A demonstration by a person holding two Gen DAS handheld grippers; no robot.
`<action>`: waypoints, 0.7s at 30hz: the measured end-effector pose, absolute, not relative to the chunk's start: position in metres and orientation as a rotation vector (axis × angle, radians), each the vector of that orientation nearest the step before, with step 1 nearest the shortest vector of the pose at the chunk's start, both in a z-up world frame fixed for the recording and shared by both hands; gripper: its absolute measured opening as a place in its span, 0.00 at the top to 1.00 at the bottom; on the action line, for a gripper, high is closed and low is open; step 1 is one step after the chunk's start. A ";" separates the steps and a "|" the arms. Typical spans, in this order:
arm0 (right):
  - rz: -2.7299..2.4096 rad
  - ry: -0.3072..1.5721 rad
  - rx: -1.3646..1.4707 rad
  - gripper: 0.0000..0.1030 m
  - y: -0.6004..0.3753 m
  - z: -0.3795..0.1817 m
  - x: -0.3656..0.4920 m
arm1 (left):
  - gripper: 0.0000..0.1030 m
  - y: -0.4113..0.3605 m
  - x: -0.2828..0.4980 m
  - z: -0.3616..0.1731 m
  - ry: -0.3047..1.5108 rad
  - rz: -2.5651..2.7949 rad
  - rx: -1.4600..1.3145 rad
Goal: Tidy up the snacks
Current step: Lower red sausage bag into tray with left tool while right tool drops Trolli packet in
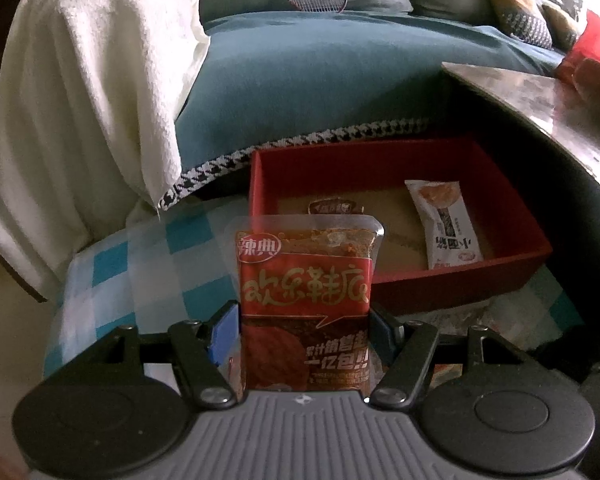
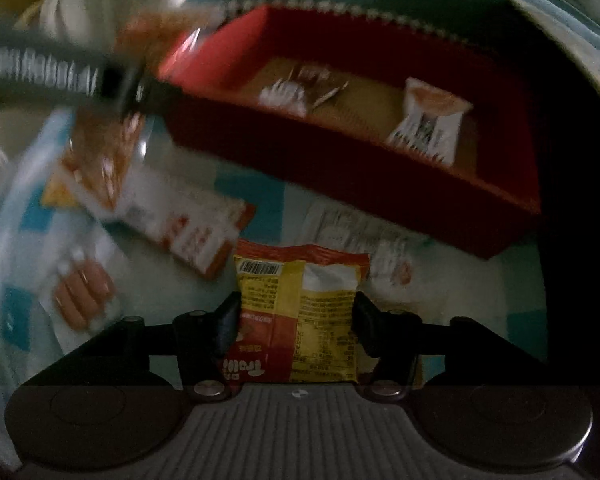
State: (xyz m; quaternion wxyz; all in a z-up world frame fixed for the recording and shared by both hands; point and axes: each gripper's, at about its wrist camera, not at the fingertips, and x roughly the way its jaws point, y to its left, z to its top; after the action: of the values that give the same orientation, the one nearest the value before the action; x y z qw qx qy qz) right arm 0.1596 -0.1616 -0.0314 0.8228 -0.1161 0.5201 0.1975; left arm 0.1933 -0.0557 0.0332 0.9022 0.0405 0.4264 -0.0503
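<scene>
My left gripper [image 1: 304, 320] is shut on a red spicy-snack packet [image 1: 306, 276], held upright in front of the red box [image 1: 460, 280]. A white pastry packet [image 1: 446, 224] and a small brown packet [image 1: 332, 206] lie in the box. My right gripper [image 2: 298, 316] points down at the checked cloth, its fingers closed on the sides of a yellow-and-red snack packet [image 2: 300, 292]. In the right wrist view the red box [image 2: 340, 152] lies beyond, with the white packet [image 2: 428, 128] and a brown-and-white packet [image 2: 296, 88] inside. The picture is blurred.
Loose packets lie on the blue-checked cloth [image 1: 140, 272]: an orange-and-white one [image 2: 188, 224], a sausage packet [image 2: 80, 292] and a pale one [image 2: 360, 240]. Behind the box are a teal sofa [image 1: 340, 80] with a white towel [image 1: 92, 100]; a table edge [image 1: 540, 100] stands at right.
</scene>
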 end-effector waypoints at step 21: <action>0.310 0.936 -0.106 0.38 -0.186 0.016 0.263 | 0.41 -0.087 0.261 0.040 0.815 -0.096 0.090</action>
State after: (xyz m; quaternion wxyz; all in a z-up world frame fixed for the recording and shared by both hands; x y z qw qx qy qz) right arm 0.2634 -0.1861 0.0160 0.8795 -0.0508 0.4492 0.1489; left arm 0.2612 -0.0870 0.0403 0.9160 0.0437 0.3959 -0.0468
